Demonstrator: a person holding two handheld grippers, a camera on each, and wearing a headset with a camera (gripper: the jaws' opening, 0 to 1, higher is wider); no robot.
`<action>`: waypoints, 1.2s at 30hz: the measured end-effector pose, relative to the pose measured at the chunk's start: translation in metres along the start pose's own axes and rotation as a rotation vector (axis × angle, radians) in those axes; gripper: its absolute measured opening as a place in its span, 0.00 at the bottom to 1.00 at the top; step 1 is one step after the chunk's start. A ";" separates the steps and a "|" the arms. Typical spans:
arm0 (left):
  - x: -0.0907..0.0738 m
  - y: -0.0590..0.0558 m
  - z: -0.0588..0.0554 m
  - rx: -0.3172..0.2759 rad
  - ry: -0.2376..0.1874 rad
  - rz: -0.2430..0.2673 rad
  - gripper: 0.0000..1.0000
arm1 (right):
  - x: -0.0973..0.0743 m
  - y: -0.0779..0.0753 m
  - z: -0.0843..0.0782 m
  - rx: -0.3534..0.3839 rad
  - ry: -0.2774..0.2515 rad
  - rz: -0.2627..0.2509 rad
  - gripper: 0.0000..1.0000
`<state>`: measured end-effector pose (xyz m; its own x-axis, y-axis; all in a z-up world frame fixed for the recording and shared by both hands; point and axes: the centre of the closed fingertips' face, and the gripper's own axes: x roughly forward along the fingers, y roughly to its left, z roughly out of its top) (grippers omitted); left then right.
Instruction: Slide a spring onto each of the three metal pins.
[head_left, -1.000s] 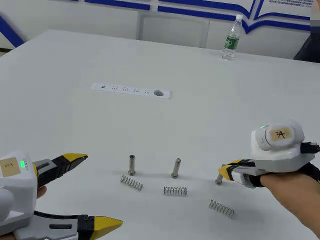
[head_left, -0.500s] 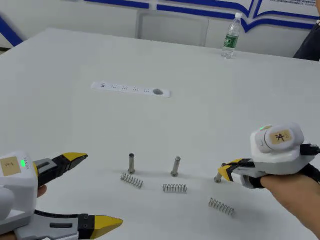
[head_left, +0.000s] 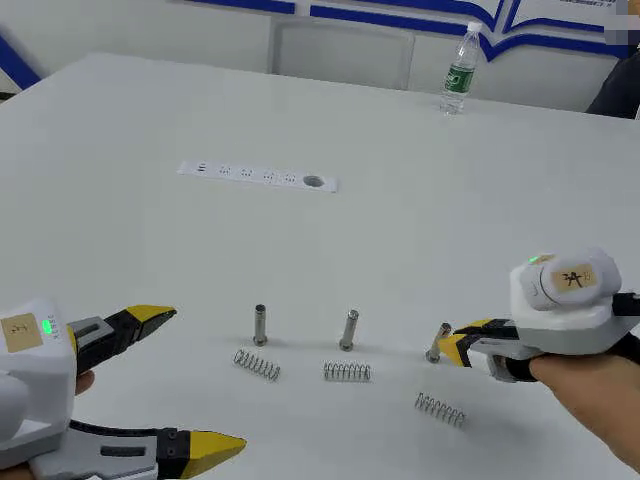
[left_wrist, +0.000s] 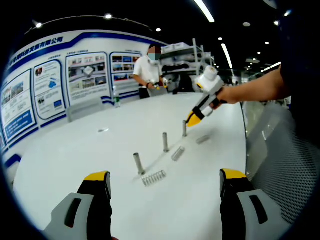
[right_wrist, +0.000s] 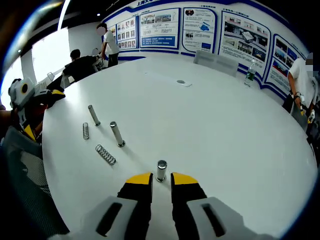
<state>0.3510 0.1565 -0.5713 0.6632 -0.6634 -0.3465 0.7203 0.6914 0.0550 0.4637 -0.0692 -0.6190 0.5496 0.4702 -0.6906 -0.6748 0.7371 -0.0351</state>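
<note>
Three pins, all bare, in a row across the near part of the table (head_left: 400, 230): left pin (head_left: 260, 325) and middle pin (head_left: 348, 329) upright, right pin (head_left: 439, 341) leaning, at the tips of the right gripper (head_left: 458, 346). Three springs flat on the table, one just near of each pin: left spring (head_left: 257, 364), middle spring (head_left: 347, 372), right spring (head_left: 440, 410), the last a little farther from its pin. Right gripper's jaws nearly together, one on each side of the right pin's foot as seen in the right gripper view; cannot tell whether pinching it or merely flanking it. Left gripper (head_left: 192, 378) low at the near left, jaws wide apart, holding nothing, well clear of pins and springs. Judging by looks: pins small, hard, smooth metal, light and easily tipped, likely slippery in the jaws, so best taken low on the shank, leaving the top free for the coil. Springs thin wire, very light, soft along the length, prone to roll, squash or shoot out if squeezed hard; best nipped gently across the coils near one end, the other end kept free to go over the pin head.
</note>
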 end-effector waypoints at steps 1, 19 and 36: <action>0.000 0.000 0.000 -0.001 -0.001 0.000 0.91 | -0.001 0.001 -0.001 -0.004 0.001 0.001 0.16; 0.003 -0.002 0.000 0.004 0.004 -0.015 0.91 | -0.027 0.034 -0.043 -0.149 0.063 0.168 0.16; 0.002 -0.004 -0.001 0.000 0.009 -0.013 0.90 | -0.013 0.047 -0.064 -0.253 0.158 0.255 0.16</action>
<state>0.3487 0.1529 -0.5734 0.6520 -0.6697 -0.3555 0.7289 0.6827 0.0507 0.3933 -0.0715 -0.6575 0.2789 0.5281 -0.8021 -0.8911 0.4536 -0.0112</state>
